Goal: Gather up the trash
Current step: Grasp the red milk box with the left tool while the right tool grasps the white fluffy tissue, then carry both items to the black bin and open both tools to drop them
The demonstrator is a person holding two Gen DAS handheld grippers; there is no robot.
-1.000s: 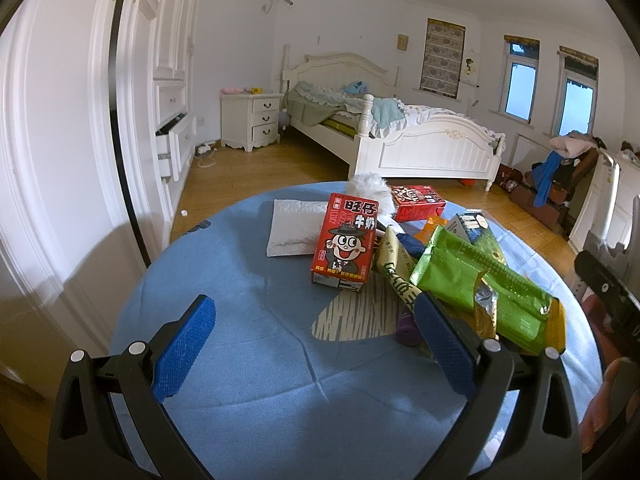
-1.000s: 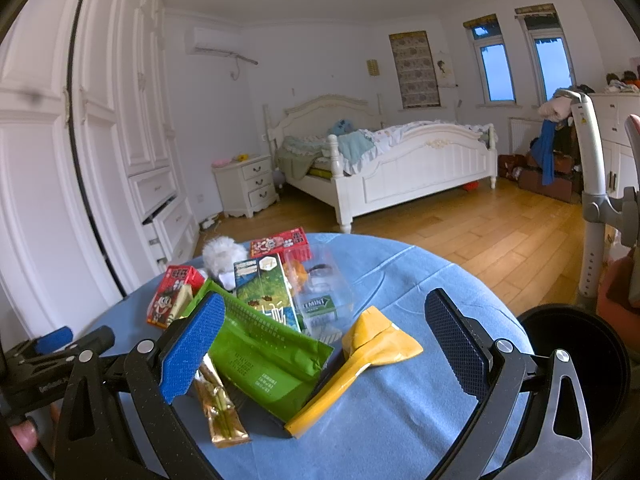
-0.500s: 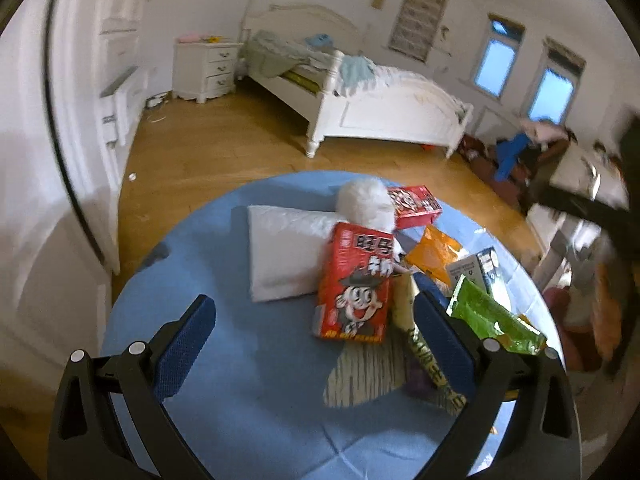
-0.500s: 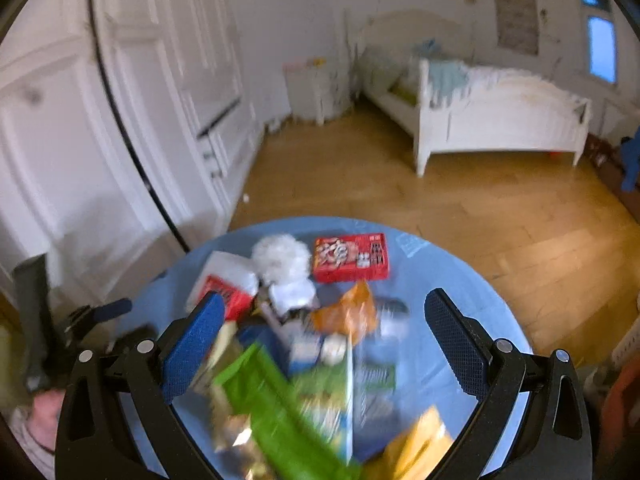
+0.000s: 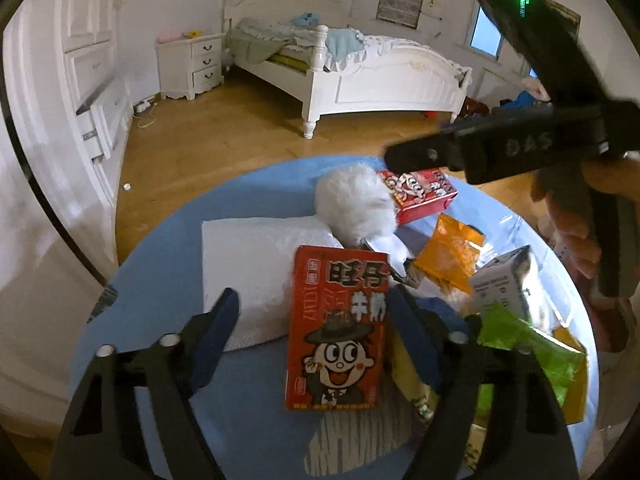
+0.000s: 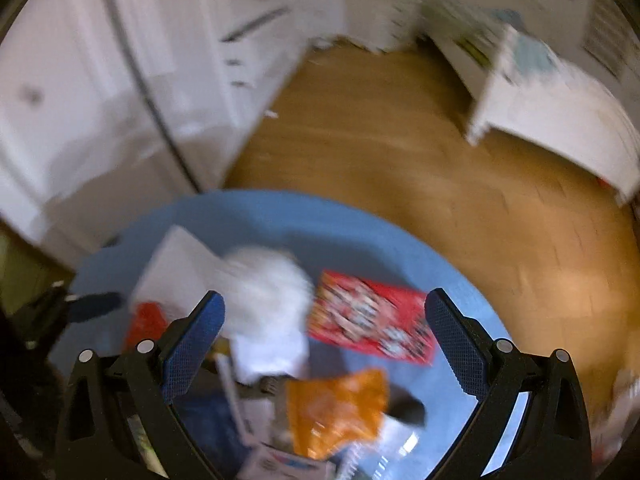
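Round table with blue cover, littered with trash. Left gripper sat low over the near side; its jaws had just been closing and stood part-way in, straddling the upright red carton with the cartoon face; blue pads not pressing on it, a gap visible on the left side; on the right side contact could not be told. White padded packet lay behind the carton; white fluffy ball beyond it, touching the flat red box; orange wrapper to the right; grey-white pouch and green wrapper at the right edge of the pile.

Right gripper view blurred; jaws wide apart, nothing between the pads; it hung above the far part of the pile, over the fluffy ball and the red box; orange wrapper nearer the camera. In the left view a hand held that gripper's black body above the red box.
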